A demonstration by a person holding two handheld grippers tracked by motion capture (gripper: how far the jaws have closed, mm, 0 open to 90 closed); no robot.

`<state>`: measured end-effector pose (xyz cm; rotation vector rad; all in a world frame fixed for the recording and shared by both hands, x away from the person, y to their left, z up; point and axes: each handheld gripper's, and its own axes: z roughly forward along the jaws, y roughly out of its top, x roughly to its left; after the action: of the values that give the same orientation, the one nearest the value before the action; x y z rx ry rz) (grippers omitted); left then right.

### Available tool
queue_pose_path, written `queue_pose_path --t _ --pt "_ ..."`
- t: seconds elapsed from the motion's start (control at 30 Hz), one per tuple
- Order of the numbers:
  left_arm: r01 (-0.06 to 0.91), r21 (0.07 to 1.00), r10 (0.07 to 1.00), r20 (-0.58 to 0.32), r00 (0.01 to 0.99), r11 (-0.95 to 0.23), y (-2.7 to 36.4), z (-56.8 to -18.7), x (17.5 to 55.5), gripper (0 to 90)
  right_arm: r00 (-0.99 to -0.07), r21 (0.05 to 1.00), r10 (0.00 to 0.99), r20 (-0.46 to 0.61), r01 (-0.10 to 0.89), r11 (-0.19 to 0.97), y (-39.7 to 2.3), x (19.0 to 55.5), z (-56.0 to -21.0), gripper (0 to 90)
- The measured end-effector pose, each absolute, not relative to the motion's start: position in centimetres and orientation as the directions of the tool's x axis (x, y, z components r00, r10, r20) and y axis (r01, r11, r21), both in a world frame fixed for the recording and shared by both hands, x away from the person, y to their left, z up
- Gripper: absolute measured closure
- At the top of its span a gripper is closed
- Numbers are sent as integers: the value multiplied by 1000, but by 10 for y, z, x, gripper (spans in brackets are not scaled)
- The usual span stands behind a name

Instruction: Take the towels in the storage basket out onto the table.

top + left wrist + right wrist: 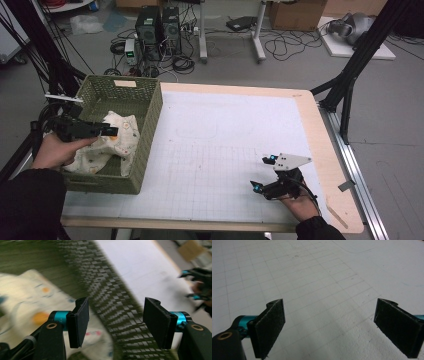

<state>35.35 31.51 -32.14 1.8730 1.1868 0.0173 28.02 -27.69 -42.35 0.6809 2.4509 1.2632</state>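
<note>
a patterned cloth [111,142] is seen lying crumpled inside the green woven basket [150,122], which stands on the left part of the white gridded mat [225,150] covering the table [320,145]. the cloth is cream with small orange and blue marks, and it rests against the near and right walls of the basket.

the left gripper [112,131] is held just above the cloth, inside the basket's rim. in the left gripper view its jaws are shown wide apart, with nothing between the pads [81,322]; the cloth [30,312] and the basket wall [112,307] are seen blurred beyond them. no grip on the cloth is shown.

the right gripper [263,172] is rested low over the mat at the near right, well apart from the basket. its jaws are also spread wide, and only bare mat [319,285] is seen between the pads [270,327].

as far as can be judged, the cloth is already placed in the basket, so the main part of the work appears done if putting it away is the aim. what seems left is for the left gripper to be drawn clear of the basket. if instead the cloth is meant to be lifted out, that step is not yet begun, since nothing is held. which of the two applies cannot be told for certain.
</note>
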Motion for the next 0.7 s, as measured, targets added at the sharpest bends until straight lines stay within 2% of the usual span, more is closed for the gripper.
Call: queue_pose_path --t 0.4,0.57,0.7 --pt "796 544 867 -227 444 -266 309 -346 371 375 -842 824 537 -52 268 500 -277 281 -424 91" --pt "815 509 878 -211 430 -277 309 -350 374 369 -843 824 535 -49 269 499 -277 281 -424 91" --pt "843 440 895 -164 415 -310 306 -359 379 364 -844 825 534 -50 267 499 -276 280 -424 91"
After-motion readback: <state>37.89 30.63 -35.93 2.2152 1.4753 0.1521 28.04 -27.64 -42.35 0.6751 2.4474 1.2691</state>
